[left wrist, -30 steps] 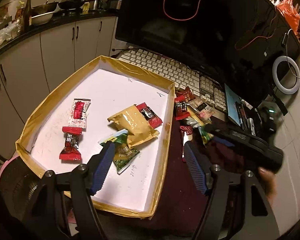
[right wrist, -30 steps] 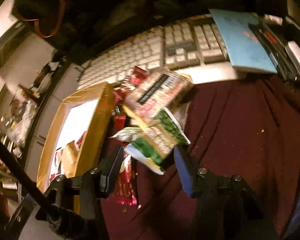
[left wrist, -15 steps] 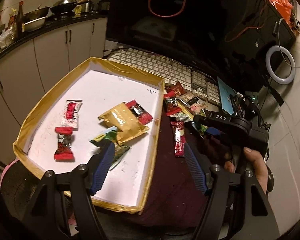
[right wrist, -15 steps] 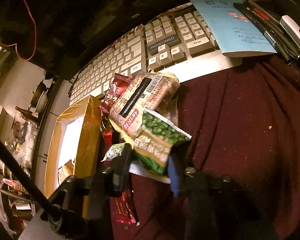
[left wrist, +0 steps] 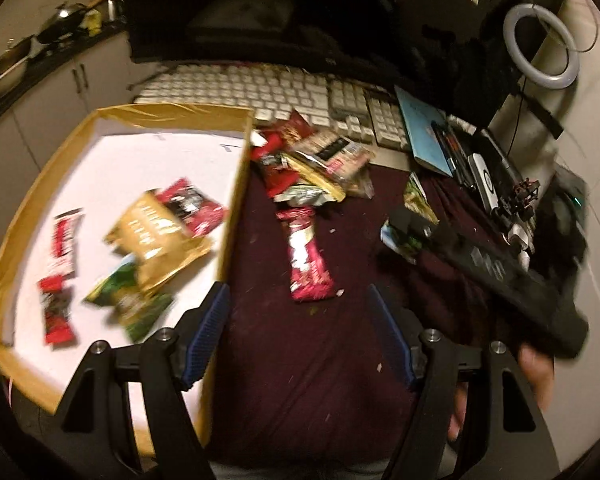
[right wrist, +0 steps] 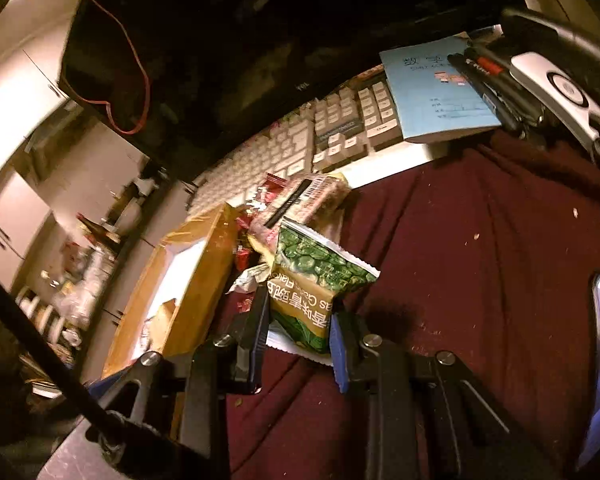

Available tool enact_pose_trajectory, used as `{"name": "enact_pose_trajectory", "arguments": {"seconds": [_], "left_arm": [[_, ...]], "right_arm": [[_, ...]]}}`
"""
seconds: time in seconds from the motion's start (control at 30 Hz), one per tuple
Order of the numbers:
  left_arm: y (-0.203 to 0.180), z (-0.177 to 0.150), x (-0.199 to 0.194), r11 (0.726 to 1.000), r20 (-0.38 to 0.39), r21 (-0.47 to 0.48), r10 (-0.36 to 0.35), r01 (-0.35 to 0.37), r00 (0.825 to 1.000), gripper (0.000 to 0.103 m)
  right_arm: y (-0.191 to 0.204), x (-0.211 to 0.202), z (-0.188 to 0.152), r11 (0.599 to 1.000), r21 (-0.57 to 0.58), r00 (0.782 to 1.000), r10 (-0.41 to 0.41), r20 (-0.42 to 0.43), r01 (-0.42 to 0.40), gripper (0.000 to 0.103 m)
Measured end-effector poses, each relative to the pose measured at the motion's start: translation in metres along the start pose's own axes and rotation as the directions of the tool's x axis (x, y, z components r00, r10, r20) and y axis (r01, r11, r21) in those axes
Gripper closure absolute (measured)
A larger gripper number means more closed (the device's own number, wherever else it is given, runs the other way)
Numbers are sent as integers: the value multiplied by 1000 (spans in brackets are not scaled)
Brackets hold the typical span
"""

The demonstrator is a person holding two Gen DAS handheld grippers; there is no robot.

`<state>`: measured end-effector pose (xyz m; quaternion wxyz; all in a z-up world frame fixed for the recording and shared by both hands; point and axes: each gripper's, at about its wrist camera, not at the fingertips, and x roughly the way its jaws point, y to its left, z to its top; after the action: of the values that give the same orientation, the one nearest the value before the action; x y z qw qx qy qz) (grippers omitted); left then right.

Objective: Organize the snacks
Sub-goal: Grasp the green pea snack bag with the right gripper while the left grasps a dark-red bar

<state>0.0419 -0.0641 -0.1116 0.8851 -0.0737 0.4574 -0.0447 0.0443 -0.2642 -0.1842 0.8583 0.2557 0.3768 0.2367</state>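
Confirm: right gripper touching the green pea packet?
Touching. In the right wrist view both fingers of the right gripper press the sides of the green pea packet, no gap visible.

Each camera looks forward along its tongs, close above the counter; both share the white keyboard (left wrist: 284,92) (right wrist: 284,152) ahead.

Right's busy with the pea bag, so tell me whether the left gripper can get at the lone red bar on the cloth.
Probably yes. The left gripper is open and empty, and the red bar lies flat on the cloth just ahead of it, apart from the pile, nothing between.
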Motion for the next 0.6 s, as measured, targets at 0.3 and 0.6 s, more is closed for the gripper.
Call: {"name": "enact_pose_trajectory", "arguments": {"seconds": [0.3, 0.6], "left_arm": [[-19, 35, 67, 993, -135, 75, 99, -89, 986, 61], [-22, 38, 90, 984, -163, 106, 159, -143, 974, 71]], "right_arm": [[-4, 1, 5, 1000, 0, 1000, -2, 22, 2, 76], [0, -1, 0, 1000, -19, 1000, 2, 16, -1, 76]]}}
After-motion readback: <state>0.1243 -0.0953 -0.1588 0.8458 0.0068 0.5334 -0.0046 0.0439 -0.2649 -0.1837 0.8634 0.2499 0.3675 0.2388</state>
